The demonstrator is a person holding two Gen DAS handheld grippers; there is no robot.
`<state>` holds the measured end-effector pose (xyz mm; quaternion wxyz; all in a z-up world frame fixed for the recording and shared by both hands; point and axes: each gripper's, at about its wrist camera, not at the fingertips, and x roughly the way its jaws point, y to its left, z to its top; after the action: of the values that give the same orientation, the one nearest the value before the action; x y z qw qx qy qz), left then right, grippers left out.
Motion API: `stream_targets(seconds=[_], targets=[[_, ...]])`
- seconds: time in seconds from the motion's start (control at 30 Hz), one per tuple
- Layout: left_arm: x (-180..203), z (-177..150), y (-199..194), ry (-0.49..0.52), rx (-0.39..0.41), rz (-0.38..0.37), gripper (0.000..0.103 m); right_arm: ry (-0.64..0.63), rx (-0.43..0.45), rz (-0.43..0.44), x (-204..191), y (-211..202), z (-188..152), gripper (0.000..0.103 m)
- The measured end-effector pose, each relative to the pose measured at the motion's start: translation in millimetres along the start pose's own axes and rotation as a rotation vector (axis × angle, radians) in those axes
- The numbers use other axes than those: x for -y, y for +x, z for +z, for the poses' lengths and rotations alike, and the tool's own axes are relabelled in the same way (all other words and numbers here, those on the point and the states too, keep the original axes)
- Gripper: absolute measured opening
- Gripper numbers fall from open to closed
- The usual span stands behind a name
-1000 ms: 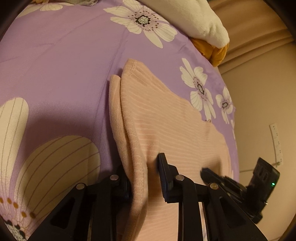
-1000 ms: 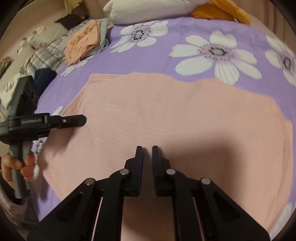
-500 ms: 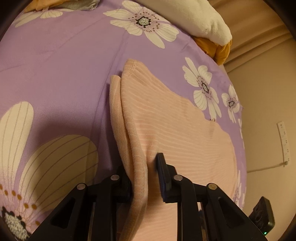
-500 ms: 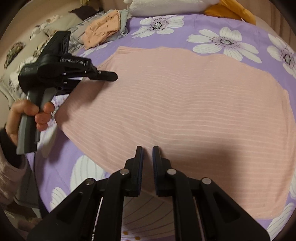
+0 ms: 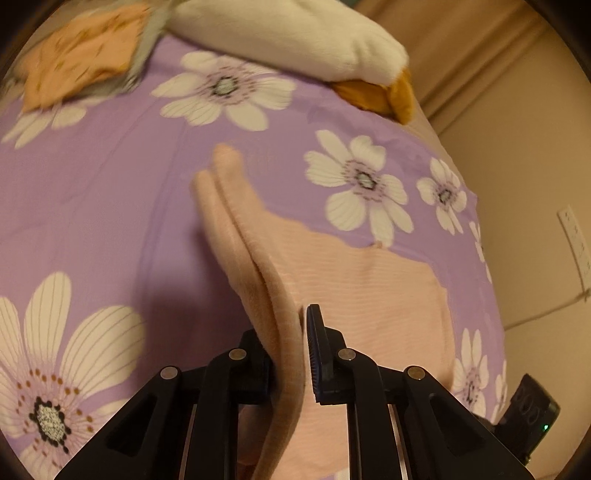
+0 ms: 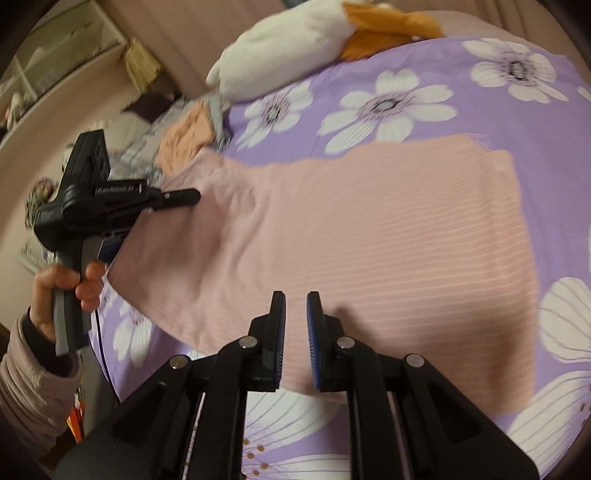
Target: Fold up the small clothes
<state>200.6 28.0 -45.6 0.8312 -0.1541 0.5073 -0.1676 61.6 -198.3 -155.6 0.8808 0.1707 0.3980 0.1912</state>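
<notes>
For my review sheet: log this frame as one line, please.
stage: fold starting | left gripper: shut on garment edge, lifted | right gripper: empty, slightly open, above garment's near edge | surface: floral sheet

Near edge: bare purple flowered sheet [image 6: 295,435] lies under the right gripper [image 6: 295,314], open to a pass.
Left side: the left gripper [image 6: 184,197] and hand [image 6: 62,291] block the pink garment [image 6: 369,251].
Far end: white pillow [image 6: 291,70], orange cloth [image 6: 388,29], folded pile [image 6: 188,138] crowd the sheet.
</notes>
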Motion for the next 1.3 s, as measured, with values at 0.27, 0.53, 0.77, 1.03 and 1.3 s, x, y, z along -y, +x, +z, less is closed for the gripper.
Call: stream_targets(seconds=[0.27,0.53,0.77,1.03,1.3], targets=[[69.9,-2.8,34.5,0.112,-0.069,0.016,0.014,0.119,0.07,-0.008,39.5,-28.1,-3.8,0.013],[108.1,-27.6,96.8,0.116,-0.227,0.03,0.014,0.202,0.081,-0.031,68.7,-35.9,-9.4,0.021],[122.9,-38.6,90.6,0.155,-0.27,-0.04,0.05,0.306,0.103,0.021,88.8,-40.9,-11.3,0.039],[87.7,-51.8,42.0,0.137,-0.189,-0.103,0.05,0.369,0.089,0.134,91.6,-29.7,-1.8,0.051],[21.8,-61.8,20.5,0.065,-0.141,-0.042,0.05,0.29,0.041,0.131,74.3,8.8,40.2,0.055]])
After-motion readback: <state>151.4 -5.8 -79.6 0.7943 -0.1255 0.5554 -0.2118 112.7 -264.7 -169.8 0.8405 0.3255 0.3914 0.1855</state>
